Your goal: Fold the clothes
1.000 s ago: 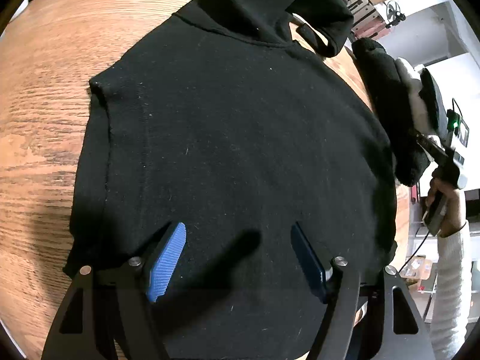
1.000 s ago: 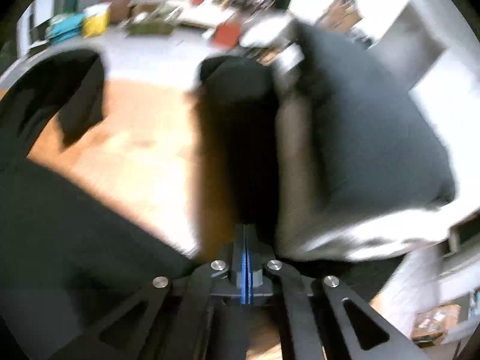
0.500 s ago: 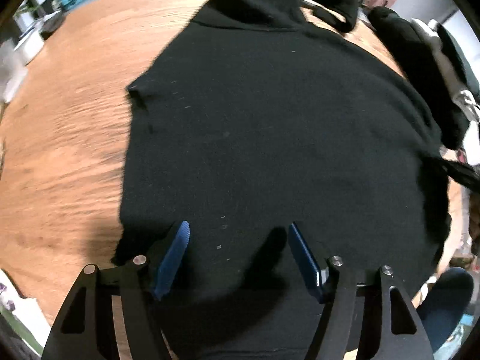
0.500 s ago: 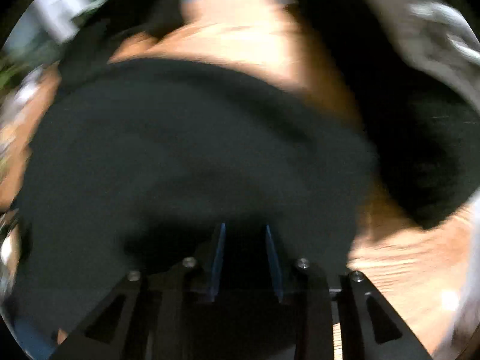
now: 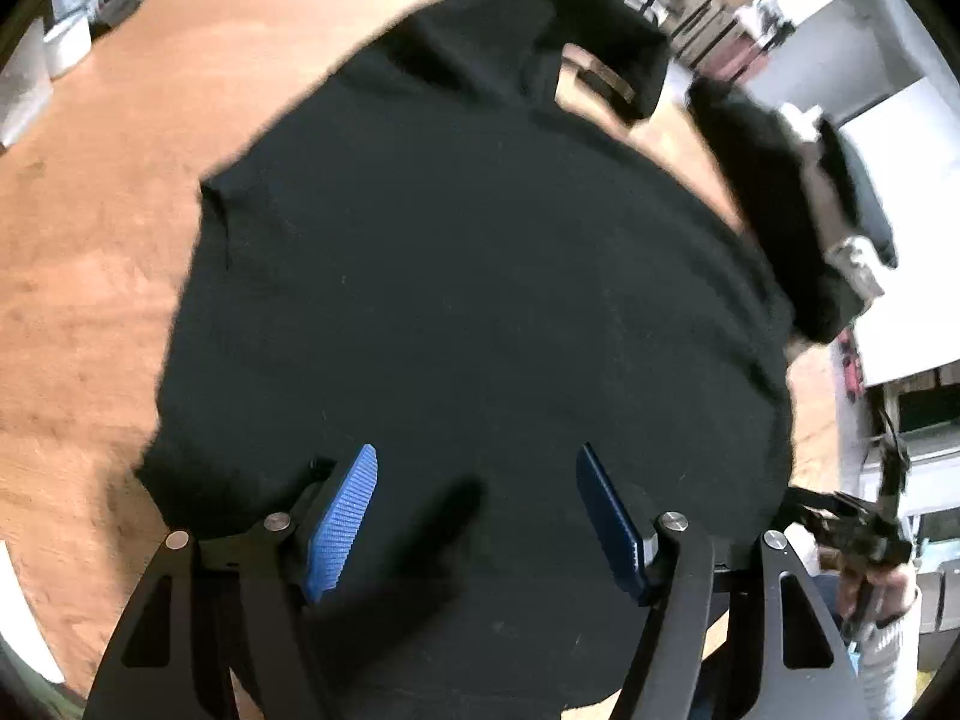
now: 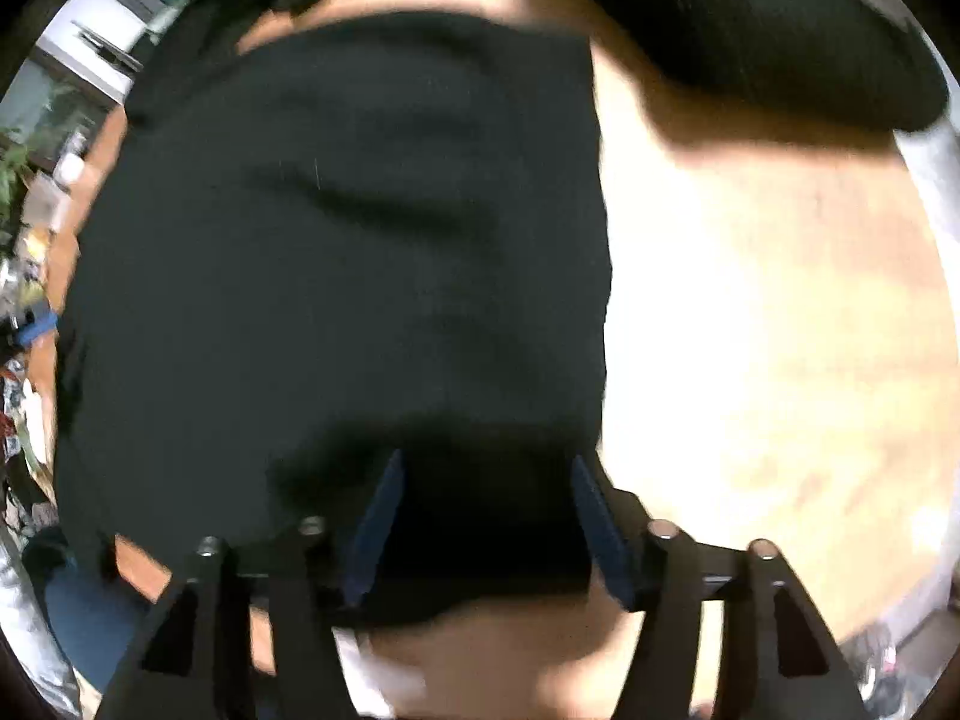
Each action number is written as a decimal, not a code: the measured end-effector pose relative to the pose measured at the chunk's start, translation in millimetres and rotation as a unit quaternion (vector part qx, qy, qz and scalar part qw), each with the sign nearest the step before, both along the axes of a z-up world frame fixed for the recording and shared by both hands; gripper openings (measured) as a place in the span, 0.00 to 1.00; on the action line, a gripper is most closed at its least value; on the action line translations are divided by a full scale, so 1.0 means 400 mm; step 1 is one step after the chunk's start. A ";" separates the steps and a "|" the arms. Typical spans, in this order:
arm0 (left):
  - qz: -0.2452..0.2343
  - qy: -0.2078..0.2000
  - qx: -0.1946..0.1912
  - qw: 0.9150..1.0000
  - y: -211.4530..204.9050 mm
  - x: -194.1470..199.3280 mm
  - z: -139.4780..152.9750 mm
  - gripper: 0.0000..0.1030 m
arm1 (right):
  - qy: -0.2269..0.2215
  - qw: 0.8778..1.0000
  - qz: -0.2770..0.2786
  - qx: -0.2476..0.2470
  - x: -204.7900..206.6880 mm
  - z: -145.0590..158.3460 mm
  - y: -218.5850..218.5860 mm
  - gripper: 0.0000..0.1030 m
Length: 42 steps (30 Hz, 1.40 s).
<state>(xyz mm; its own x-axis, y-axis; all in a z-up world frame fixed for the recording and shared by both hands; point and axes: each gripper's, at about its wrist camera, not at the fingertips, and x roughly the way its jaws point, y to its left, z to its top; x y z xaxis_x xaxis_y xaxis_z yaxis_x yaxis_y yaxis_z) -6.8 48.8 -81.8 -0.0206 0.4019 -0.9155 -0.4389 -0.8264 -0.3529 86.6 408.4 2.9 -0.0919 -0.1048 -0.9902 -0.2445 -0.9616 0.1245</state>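
A black hooded sweatshirt [image 5: 468, 276] lies flat on the wooden table [image 5: 90, 210], its hood [image 5: 540, 42] at the far end. My left gripper [image 5: 474, 468] hovers open over the hem end, blue pads spread, nothing between them. In the right wrist view the same black sweatshirt [image 6: 336, 228] fills the left half, its straight side edge running down the middle. My right gripper [image 6: 486, 480] stands open over the near right corner of the garment. The right gripper [image 5: 852, 528] and a hand with a white sleeve show at the lower right of the left wrist view.
A pile of dark and grey clothes [image 5: 798, 222] lies past the sweatshirt's right side; it appears as a dark mass [image 6: 780, 36] at the top of the right wrist view. Bare wood [image 6: 780, 330] lies right of the garment. Room clutter and shelves stand behind the table.
My right gripper let go of the dark garment it carried, swung back over the sweatshirt and opened wide. The left gripper lifted slightly and stayed open.
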 end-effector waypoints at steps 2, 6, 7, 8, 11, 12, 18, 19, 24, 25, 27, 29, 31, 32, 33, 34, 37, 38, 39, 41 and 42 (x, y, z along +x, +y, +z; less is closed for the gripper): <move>0.002 -0.010 -0.009 1.000 -0.008 0.015 -0.018 0.68 | -0.021 1.000 0.011 0.010 0.055 -0.002 -0.012 0.65; 0.005 -0.020 -0.009 1.000 -0.015 0.046 -0.036 0.68 | -0.004 0.999 0.001 0.033 0.126 0.049 0.011 0.69; 0.006 -0.021 -0.009 1.000 -0.010 0.048 -0.039 0.68 | 0.001 0.999 -0.004 0.044 0.134 0.058 0.021 0.67; 0.007 -0.023 -0.009 1.000 -0.005 0.051 -0.041 0.68 | 0.004 0.999 -0.010 0.052 0.138 0.062 0.030 0.64; 0.010 -0.026 -0.009 1.000 0.010 0.057 -0.049 0.68 | -0.001 0.999 -0.016 0.048 0.142 0.051 0.042 0.48; 0.011 -0.027 -0.009 1.000 0.015 0.059 -0.051 0.68 | -0.004 0.999 -0.011 0.042 0.143 0.043 0.039 0.43; 0.007 -0.028 -0.010 1.000 0.027 0.054 -0.051 0.68 | 0.019 1.000 0.005 0.022 0.192 0.078 0.022 0.02; 0.007 -0.028 -0.009 1.000 0.031 0.052 -0.053 0.68 | 0.029 0.999 0.008 0.023 0.207 0.101 0.021 0.02; 0.004 -0.029 -0.006 1.000 0.027 0.057 -0.053 0.68 | 0.048 0.998 0.029 0.033 0.298 0.181 0.019 0.01; 0.004 -0.029 -0.006 1.000 0.026 0.055 -0.053 0.68 | 0.030 0.998 0.034 0.041 0.313 0.161 0.017 0.00; 0.006 -0.033 -0.005 0.999 0.027 0.045 -0.057 0.68 | -0.007 0.997 0.044 0.058 0.342 0.120 0.013 0.00; 0.008 -0.035 -0.004 0.999 0.028 0.038 -0.059 0.68 | -0.050 0.995 0.045 0.078 0.365 0.062 0.021 0.00; 0.010 -0.036 -0.004 0.999 0.028 0.038 -0.057 0.68 | -0.054 0.995 0.033 0.077 0.383 0.054 0.033 0.04; 0.008 -0.035 -0.004 0.999 0.033 0.039 -0.057 0.68 | -0.039 0.997 0.022 0.068 0.386 0.070 0.039 0.16; 0.007 -0.034 -0.005 0.999 0.038 0.039 -0.057 0.69 | -0.018 0.998 0.010 0.061 0.386 0.092 0.043 0.33; 0.006 -0.033 -0.006 0.999 0.043 0.039 -0.057 0.71 | 0.002 0.998 0.000 0.055 0.386 0.114 0.046 0.55; 0.003 -0.030 -0.008 1.000 0.061 0.037 -0.060 0.74 | 0.021 0.999 -0.009 0.049 0.372 0.135 0.037 0.48; 0.002 -0.029 -0.009 1.000 0.067 0.036 -0.061 0.74 | 0.021 0.999 -0.011 0.047 0.364 0.132 0.031 0.48; 0.002 -0.028 -0.010 1.000 0.071 0.034 -0.061 0.75 | 0.017 0.999 -0.010 0.051 0.341 0.118 0.016 0.48; 0.000 -0.026 -0.013 1.000 0.080 0.032 -0.062 0.75 | 0.010 0.998 -0.007 0.059 0.296 0.090 -0.012 0.49; -0.001 -0.025 -0.014 1.000 0.085 0.032 -0.062 0.75 | 0.008 0.998 -0.004 0.062 0.286 0.084 -0.017 0.50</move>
